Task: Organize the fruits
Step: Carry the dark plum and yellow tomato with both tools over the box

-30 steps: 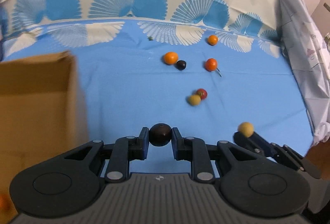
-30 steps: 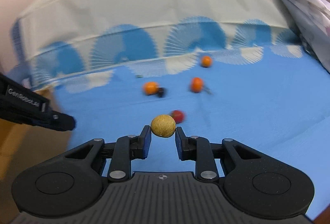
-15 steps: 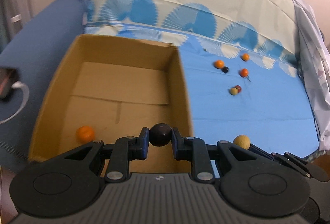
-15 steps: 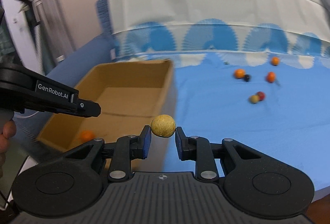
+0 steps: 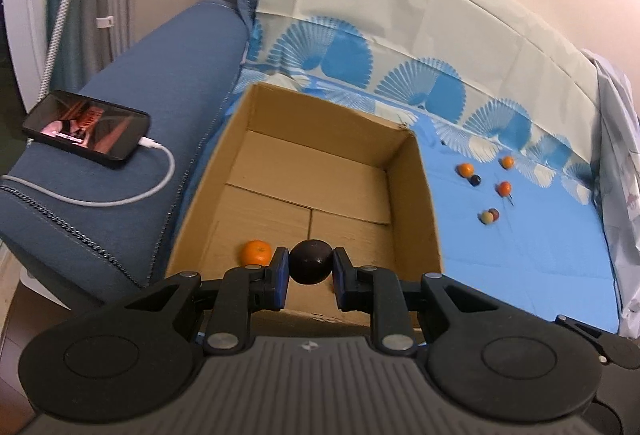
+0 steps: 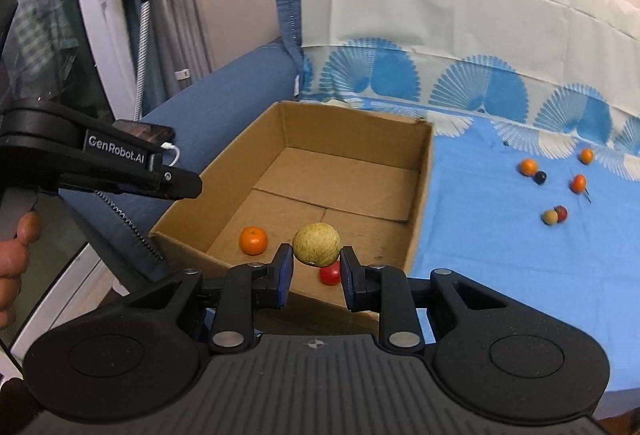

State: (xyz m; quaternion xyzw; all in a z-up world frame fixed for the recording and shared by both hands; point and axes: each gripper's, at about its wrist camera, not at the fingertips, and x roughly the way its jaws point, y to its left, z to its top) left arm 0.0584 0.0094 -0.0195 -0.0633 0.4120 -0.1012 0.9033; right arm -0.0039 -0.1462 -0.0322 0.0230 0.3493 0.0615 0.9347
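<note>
Fruits reach the box (image 5: 416, 195): a second ago we were over the blue cloth (image 5: 520, 255); now our left gripper (image 5: 308, 269) pinches a dark plum (image 5: 311, 261) and our right gripper (image 6: 315, 267) a yellow fruit (image 6: 316, 243) above its lower centre. Inside lie an orange (image 6: 253, 240) and what looks like a tomato (image 6: 329, 274); six fruits wait at right.

The left tongs (image 5: 308, 267) grip a dark round fruit (image 5: 311, 261) over the near end of the cardboard box (image 5: 416, 203). Just left of them an orange (image 5: 256, 252) lies inside. Far ahead to the right, loose fruits (image 5: 489, 216) dot the blue sheet (image 5: 520, 267).
</note>
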